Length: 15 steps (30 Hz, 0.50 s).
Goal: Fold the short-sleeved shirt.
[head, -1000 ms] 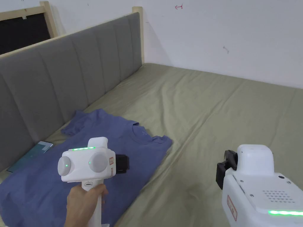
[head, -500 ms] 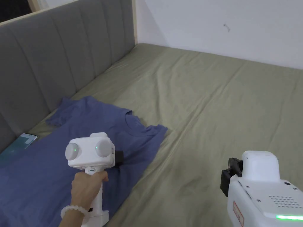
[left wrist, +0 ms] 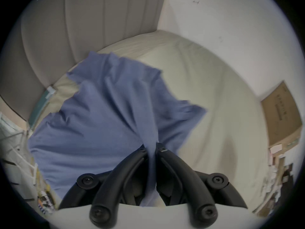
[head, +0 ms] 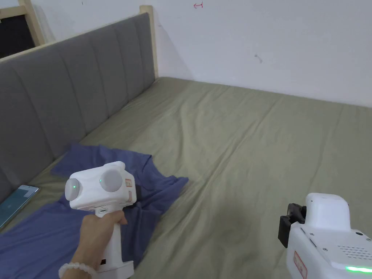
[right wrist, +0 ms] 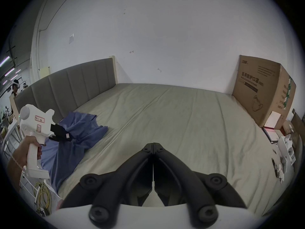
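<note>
Folding barely begun: left claw pinches blue short-sleeved shirt mid-body, lifted off bed (right claw closed, empty); all folds remain.

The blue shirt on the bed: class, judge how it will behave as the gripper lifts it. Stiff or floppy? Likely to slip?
Probably floppy: where the left gripper pinches the blue shirt, cloth bunches into folds and the rest trails on the bed. Likely light, since one pinch raises it. Slipping seems unlikely, as fabric passes between the closed jaws.
</note>
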{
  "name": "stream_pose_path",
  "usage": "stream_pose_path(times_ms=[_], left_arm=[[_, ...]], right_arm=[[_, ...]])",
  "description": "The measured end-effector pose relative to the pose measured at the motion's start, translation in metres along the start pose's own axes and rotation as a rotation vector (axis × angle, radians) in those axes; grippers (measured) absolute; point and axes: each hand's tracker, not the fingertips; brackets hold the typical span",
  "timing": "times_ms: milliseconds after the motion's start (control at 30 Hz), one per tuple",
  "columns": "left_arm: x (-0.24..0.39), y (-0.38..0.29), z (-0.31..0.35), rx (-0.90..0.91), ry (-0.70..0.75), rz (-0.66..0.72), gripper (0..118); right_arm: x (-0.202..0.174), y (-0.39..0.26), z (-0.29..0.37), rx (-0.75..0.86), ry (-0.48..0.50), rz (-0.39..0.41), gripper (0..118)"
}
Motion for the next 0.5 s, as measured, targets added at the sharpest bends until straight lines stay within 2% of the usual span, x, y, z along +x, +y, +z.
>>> stream_pose_path(times_ms=[133,267,367,500], left_arm=[[0.074,-0.004,0.025,0.039,-0.203,-0.102,5],[0.165,-0.013,0.056,0.020,-0.531,-0.150,5],[0.244,-0.039,0.094,0.062,-0.690,-0.323,5],[0.312,-0.092,0.118,-0.060,-0.943,-0.386,5]], right_arm=[[0.024,0.009,0.024,0.042,-0.056,-0.024,0],[0.057,0.015,0.053,0.098,-0.145,-0.055,0],[0.086,0.020,0.079,0.147,-0.230,-0.077,0],[0.129,0.022,0.109,0.181,-0.344,-0.153,0]])
